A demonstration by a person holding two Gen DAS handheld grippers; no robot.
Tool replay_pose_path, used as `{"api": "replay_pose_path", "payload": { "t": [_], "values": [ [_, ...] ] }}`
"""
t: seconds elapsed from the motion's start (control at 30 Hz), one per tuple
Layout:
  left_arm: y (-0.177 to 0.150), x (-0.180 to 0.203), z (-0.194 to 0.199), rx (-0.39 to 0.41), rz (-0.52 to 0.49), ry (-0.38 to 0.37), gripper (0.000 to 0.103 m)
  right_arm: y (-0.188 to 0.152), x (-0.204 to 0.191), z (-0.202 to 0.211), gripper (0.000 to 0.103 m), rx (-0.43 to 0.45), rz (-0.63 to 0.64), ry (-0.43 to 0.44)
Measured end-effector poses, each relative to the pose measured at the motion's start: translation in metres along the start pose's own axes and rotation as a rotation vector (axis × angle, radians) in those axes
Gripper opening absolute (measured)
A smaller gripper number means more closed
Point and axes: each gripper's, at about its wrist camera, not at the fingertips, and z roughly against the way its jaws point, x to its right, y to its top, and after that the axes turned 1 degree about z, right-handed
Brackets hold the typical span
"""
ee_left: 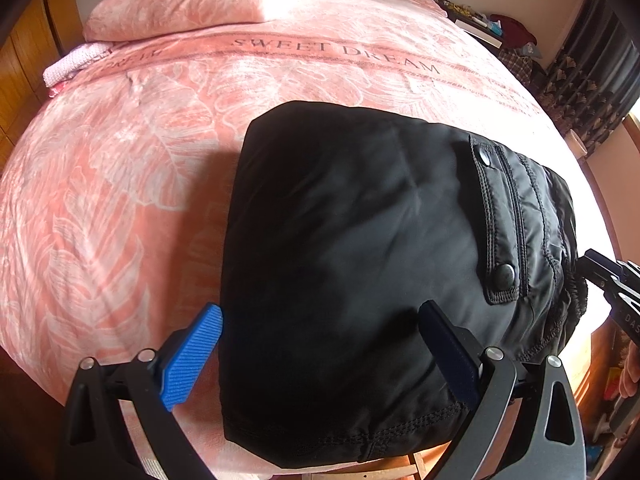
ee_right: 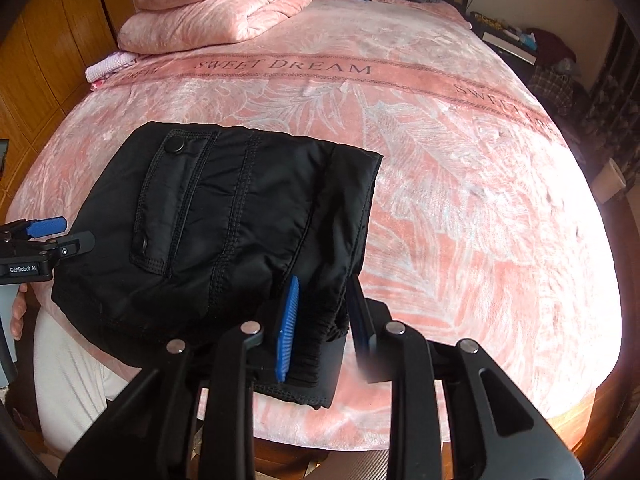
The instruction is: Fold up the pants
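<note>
— Where are we seeing the pants (ee_left: 360,240) lying?

— We are seeing them lying folded into a thick black bundle near the front edge of the bed, on the pink blanket (ee_left: 140,160) with the words SWEET DREAM across it. A pocket flap (ee_left: 494,220) with two snaps is facing up on top of the bundle.

— How is the left gripper (ee_left: 320,356) standing?

— We are finding it spread wide over the near end of the bundle. Its blue pad (ee_left: 188,360) is hanging just off the left edge of the cloth, over the blanket, and the other pad is sitting above the black fabric. We are not seeing either one pressing in.

— And the right gripper (ee_right: 324,332)?

— We are looking at it with its jaws narrow, straddling the gathered elastic edge of the pants (ee_right: 224,220) at the near right corner. The blue pad (ee_right: 289,328) is lying against the cloth on one side; the other finger is blurred, so we are not managing to tell whether the pinch is firm.

— What else are we noticing?

— We are noticing a folded pink quilt (ee_right: 216,4) piled at the far end of the bed, and a person's hand (ee_right: 18,312) gripping the left tool's handle at the edge of the right view.
</note>
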Motion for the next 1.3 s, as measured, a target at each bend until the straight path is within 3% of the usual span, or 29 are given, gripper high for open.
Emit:
{"api": "replay_pose_path", "payload": {
  "t": [0.33, 0.57, 0.7, 0.8, 0.9, 1.0, 1.3],
  "values": [
    [-0.009, -0.002, 0.006, -0.006, 0.001, -0.009, 0.099, -0.003, -0.012, 0.011, 0.026, 0.009, -0.031, 0.025],
    [-0.005, -0.016, 0.000, -0.031, -0.010, -0.046, 0.099, -0.006, 0.005, 0.012, 0.026, 0.000, -0.081, 0.049],
    [0.001, -0.032, -0.005, -0.071, -0.008, -0.099, 0.099, -0.007, 0.022, 0.013, 0.040, 0.001, -0.135, 0.113],
    [0.004, -0.048, -0.007, -0.088, 0.020, -0.119, 0.099, -0.008, 0.031, 0.010, 0.043, -0.011, -0.155, 0.157],
    [0.003, -0.066, -0.009, -0.116, 0.065, -0.183, 0.099, -0.011, 0.039, 0.006, 0.047, -0.022, -0.173, 0.196],
    [0.000, -0.078, -0.020, -0.167, 0.098, -0.295, 0.099, -0.013, 0.048, -0.002, 0.051, -0.033, -0.214, 0.281],
    [0.002, -0.085, -0.051, -0.244, 0.143, -0.427, 0.100, -0.018, 0.056, -0.028, 0.055, -0.089, -0.278, 0.369]
  ]
}}
